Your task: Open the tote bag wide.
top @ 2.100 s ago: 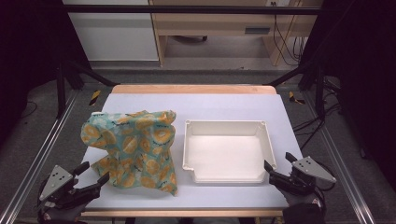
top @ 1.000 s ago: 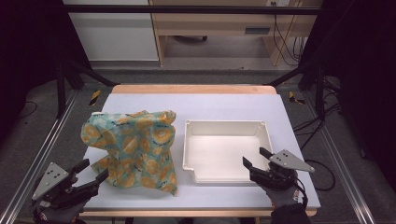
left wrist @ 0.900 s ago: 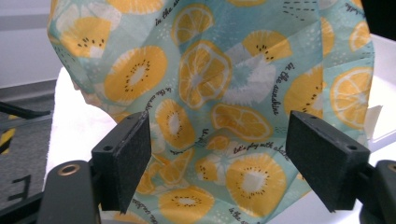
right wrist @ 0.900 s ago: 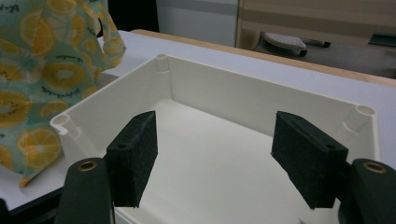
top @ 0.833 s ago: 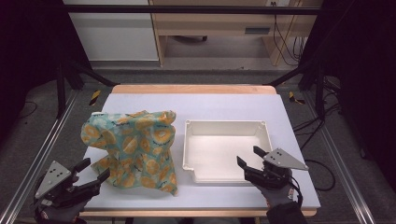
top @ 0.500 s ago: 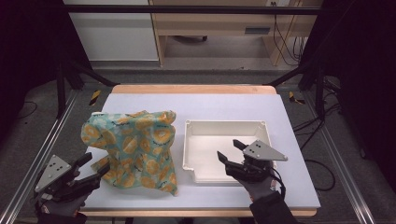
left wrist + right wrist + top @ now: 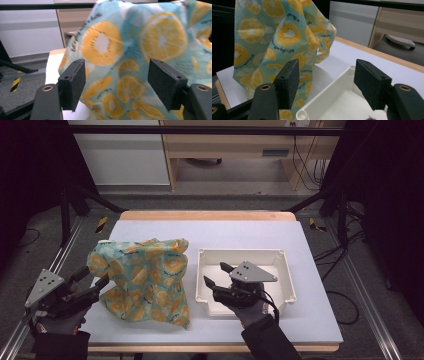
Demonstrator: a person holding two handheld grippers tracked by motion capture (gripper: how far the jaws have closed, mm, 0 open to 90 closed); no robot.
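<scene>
A crumpled teal cloth (image 7: pixel 145 280) printed with orange slices stands in a heap on the left half of the white table. My left gripper (image 7: pixel 95 276) is at its lower left edge, open. Its jaws have just been closing a little, and the cloth (image 7: pixel 130 50) is close ahead of the pads, which do not press on it. My right gripper (image 7: pixel 215 273) hovers over the left part of a white tray (image 7: pixel 240 252) and points at the cloth (image 7: pixel 274 37). It is open, its jaws have just been closing slightly, and nothing is between them (image 7: pixel 327 75).
The tray (image 7: pixel 332 92) is empty and lies right of the cloth. The table (image 7: pixel 310 270) has a wooden far edge (image 7: pixel 205 215). Dark frame struts (image 7: pixel 75 205) flank it, and a cabinet (image 7: pixel 120 155) stands behind.
My right gripper has swung left from the table's right edge to above the tray. The left gripper has lifted slightly toward the cloth. The cloth and tray have not moved.
</scene>
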